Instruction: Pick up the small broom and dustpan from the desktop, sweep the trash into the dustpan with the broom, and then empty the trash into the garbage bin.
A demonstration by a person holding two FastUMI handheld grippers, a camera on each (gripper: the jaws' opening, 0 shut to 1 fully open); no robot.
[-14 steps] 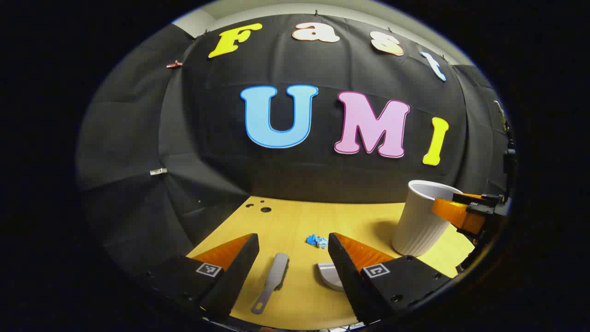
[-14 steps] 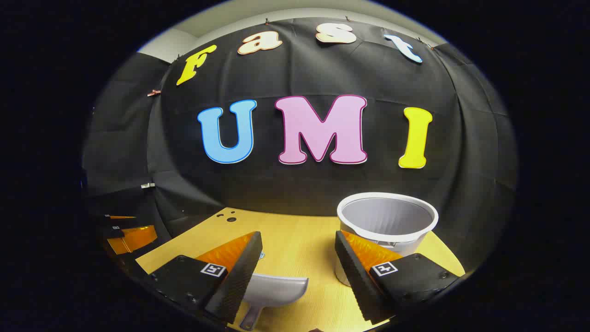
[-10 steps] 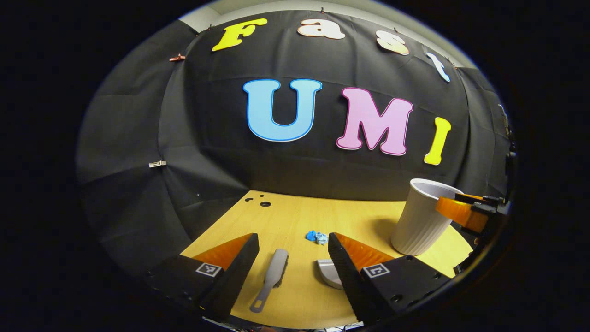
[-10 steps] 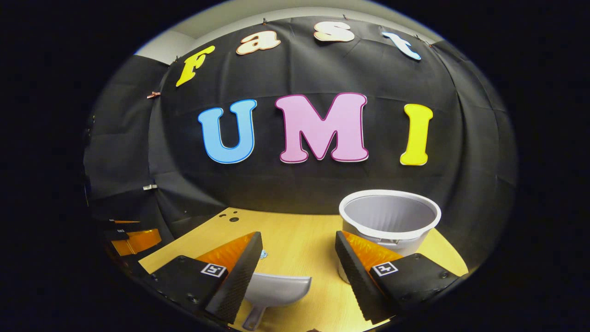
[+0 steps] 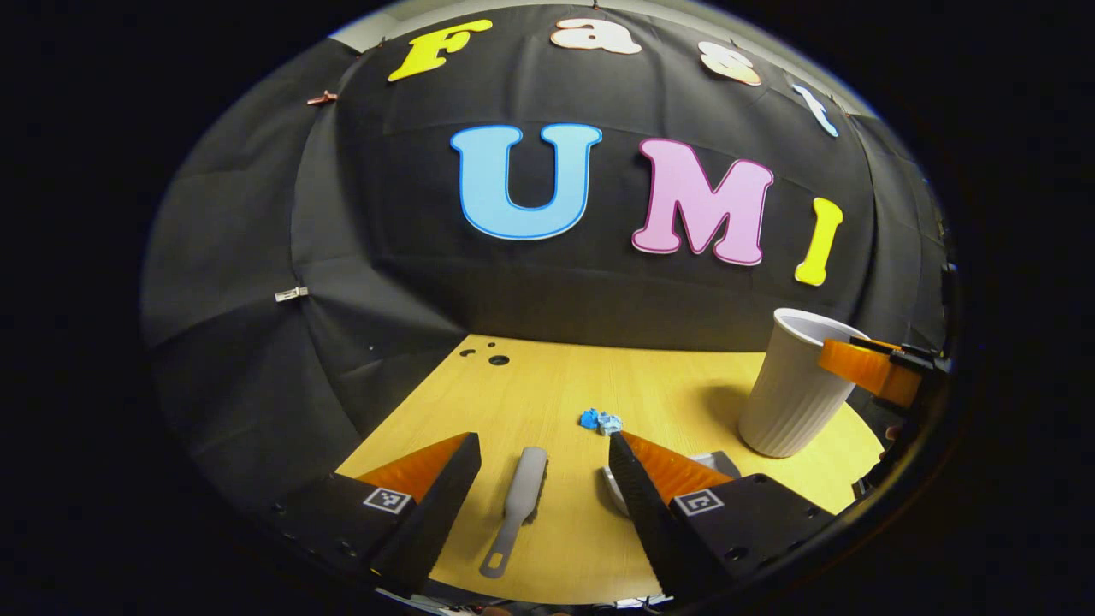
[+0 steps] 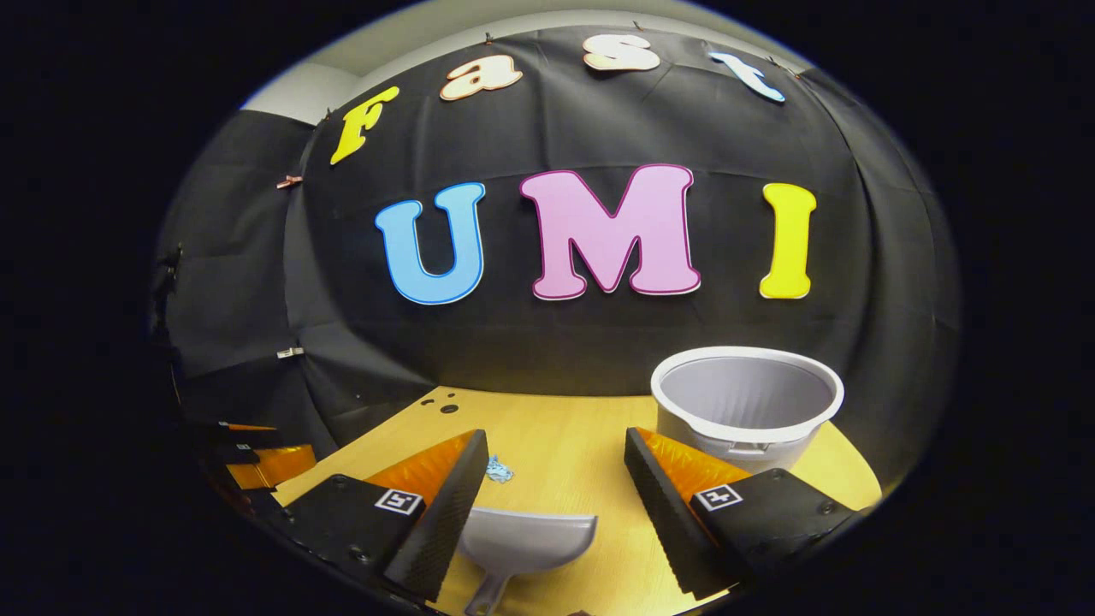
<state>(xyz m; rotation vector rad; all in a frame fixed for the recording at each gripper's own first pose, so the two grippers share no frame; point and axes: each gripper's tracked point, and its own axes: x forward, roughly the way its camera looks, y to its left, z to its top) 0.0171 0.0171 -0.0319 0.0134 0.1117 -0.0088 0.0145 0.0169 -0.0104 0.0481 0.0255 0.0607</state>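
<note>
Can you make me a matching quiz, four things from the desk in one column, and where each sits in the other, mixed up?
Things:
1. broom
2. dustpan
3. blue scrap
4. bin

Places:
A. standing upright at the desk's right side
B. lying flat ahead of the left gripper, between its open jaws
C. on the desk beyond the broom's head
D. lying below the right gripper

Pairs: 1-B, 2-D, 3-C, 4-A

It looks like a staged recording booth rather than a lived-in room: black cloth (image 6: 599, 359) is clipped up as a wall behind a small pale wooden desk (image 5: 599, 393), and a strip of plain painted room wall (image 6: 299, 90) shows above the cloth.
</note>
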